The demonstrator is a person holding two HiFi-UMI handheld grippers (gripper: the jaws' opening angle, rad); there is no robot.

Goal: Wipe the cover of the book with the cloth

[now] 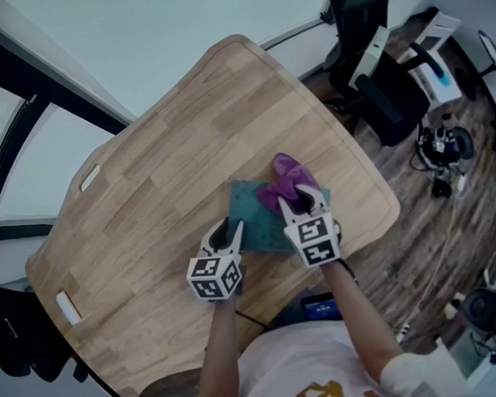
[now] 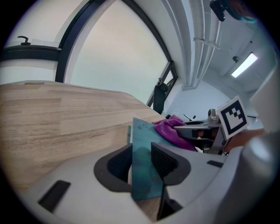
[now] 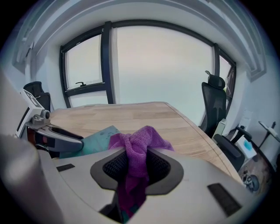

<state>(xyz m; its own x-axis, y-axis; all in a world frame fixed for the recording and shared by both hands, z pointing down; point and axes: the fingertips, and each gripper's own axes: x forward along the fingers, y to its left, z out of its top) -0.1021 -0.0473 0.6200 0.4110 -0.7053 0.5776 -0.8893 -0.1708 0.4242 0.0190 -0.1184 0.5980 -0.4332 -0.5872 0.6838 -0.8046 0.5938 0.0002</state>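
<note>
Far to the left of the book (image 1: 262, 222), near the table's (image 1: 172, 181) edge, we see one small white block (image 1: 68, 307) lying on the wood. There is one table, and the one teal book lies flat on it, close to the edge nearest the person. We count two grippers, one at each side of the book.

At the book's left edge, the left gripper (image 1: 229, 230) is clamped on the book: in its own view the teal cover and a strip of white pages stand between the ridged pads, which press on them.

Over the book's right part, the right gripper (image 1: 304, 200) is clenched on the one purple cloth (image 1: 290, 179). The cloth is bunched between its jaws and spills forward onto the cover, reaching just past the book's far edge.

Well beyond the book to the right, off the table, stands one black office chair (image 1: 374, 71).
</note>
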